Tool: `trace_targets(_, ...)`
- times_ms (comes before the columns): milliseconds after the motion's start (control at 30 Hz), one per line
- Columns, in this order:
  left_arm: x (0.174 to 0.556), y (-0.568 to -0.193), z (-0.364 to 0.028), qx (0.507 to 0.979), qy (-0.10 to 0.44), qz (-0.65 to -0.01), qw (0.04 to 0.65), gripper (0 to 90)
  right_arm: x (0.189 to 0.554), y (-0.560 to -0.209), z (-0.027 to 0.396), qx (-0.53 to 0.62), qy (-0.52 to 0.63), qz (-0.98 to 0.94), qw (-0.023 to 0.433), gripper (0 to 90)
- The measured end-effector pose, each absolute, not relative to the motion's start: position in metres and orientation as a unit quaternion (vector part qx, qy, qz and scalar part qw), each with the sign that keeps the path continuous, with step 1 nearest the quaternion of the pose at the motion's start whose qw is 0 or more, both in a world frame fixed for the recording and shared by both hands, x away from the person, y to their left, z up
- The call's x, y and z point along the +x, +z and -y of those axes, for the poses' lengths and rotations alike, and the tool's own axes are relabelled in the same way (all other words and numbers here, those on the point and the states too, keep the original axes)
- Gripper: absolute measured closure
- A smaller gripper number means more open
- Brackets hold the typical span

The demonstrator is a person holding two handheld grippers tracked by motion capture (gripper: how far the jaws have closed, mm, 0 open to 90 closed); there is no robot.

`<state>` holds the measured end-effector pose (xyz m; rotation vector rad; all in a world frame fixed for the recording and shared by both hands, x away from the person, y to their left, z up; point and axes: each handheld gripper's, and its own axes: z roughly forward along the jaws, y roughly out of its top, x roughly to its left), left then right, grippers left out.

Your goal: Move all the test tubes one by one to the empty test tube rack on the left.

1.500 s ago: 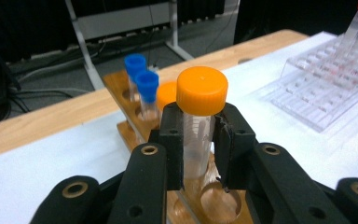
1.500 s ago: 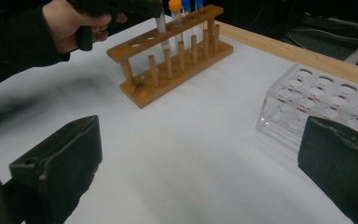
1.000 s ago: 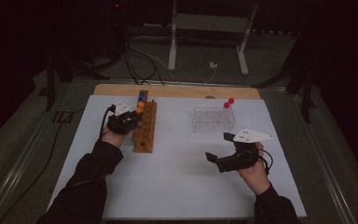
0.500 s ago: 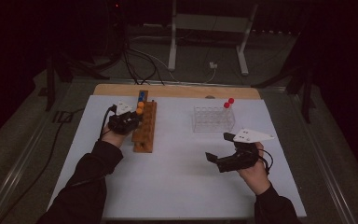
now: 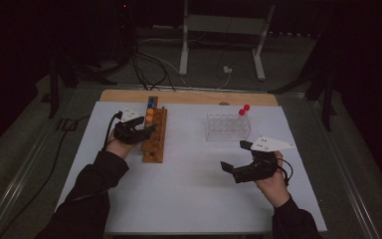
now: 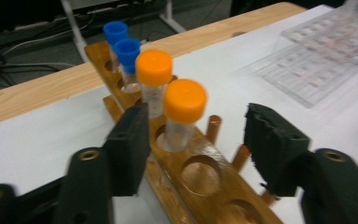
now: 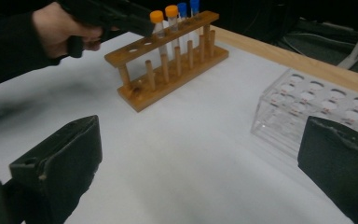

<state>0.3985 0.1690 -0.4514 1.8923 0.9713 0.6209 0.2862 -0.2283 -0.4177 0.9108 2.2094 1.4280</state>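
The clear orange-capped tube (image 6: pixel 182 116) stands upright, centre frame, in the long wooden rack (image 6: pixel 200 177), apparently untouched between the left gripper (image 6: pixel 196 140), whose jaws have just been opening. Another orange-capped tube (image 6: pixel 153 79) and two blue-capped tubes (image 6: pixel 121 46) crowd behind it. The right gripper (image 7: pixel 196 163) gapes empty.

A clear plastic rack (image 5: pixel 228 126) holds two red-capped tubes (image 5: pixel 243 110).

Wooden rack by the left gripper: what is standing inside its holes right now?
The wooden rack holds four capped tubes in a row: two orange-capped tubes nearest the left gripper, then two blue-capped tubes behind. The nearer holes are empty. The tube bottoms are hidden inside the rack.
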Motion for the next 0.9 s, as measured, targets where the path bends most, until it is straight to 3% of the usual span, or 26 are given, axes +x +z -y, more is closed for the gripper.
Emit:
trace_targets(300, 0.359, -0.433, -0.189, 0.754, 0.222, -0.348, 0.512, 16.2, 0.299, -0.402, 0.240, 0.325, 0.503, -0.778, 0.191, 0.0)
trace_targets(433, 0.342, -0.435, -0.196, 0.760, 0.193, -0.335, 0.522, 2.1, 0.310, -0.399, 0.245, 0.336, 0.496, -0.773, 0.210, 0.0)
trace_targets(733, 0.315, -0.450, -0.204, 0.761, 0.171, -0.317, 0.540, 1.2, 0.351, -0.412, 0.257, 0.383, 0.475, -0.754, 0.245, 0.0)
trace_targets(900, 0.312, -0.451, -0.203, 0.760, 0.174, -0.310, 0.544, 1.2, 0.377, -0.430, 0.260, 0.419, 0.451, -0.747, 0.251, 8.8)
